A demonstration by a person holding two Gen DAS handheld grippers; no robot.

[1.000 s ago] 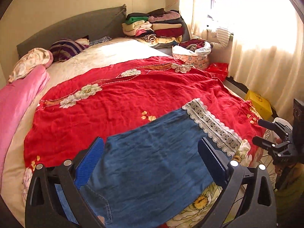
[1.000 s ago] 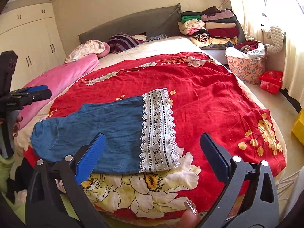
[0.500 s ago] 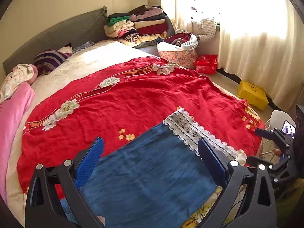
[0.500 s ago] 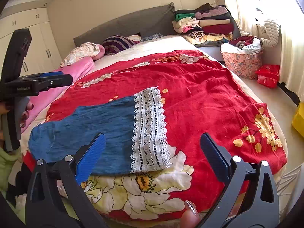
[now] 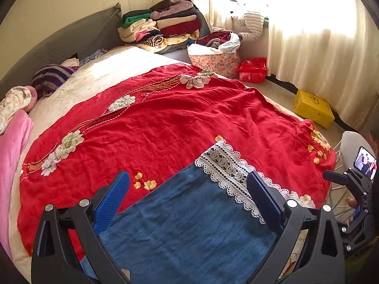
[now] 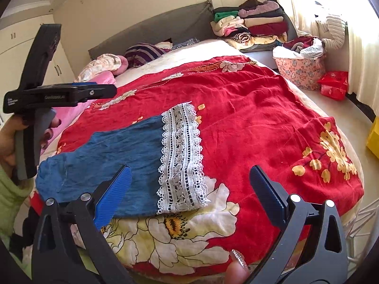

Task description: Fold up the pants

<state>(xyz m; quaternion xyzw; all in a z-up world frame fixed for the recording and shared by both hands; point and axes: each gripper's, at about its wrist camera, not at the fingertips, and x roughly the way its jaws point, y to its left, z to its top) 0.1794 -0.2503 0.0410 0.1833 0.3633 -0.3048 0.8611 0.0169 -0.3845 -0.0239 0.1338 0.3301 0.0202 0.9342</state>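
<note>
The blue denim pants with a white lace hem band (image 5: 189, 222) lie flat on the red floral bedspread (image 5: 165, 123) at the near edge of the bed, already doubled into a short, wide panel. In the left wrist view the left gripper (image 5: 187, 196) hovers above the denim with its jaws spread wide and nothing between them; the blue fabric fills the gap between the jaws, and the lace band runs diagonally just ahead of the right-hand jaw. In the right wrist view the right gripper (image 6: 189, 184) also hangs over the bed edge with its jaws wide apart and empty. The lace band (image 6: 181, 158) sits between these jaws, nearer the left-hand one, while the denim stretches away past that jaw to the left. The right-hand jaw stands over bare red bedspread with yellow flowers.

Far beyond the jaws, a stack of folded clothes (image 6: 251, 23) rests by the grey headboard (image 6: 151, 30), and a floral fabric basket of laundry (image 6: 300, 66) stands on the floor beside the bed.
</note>
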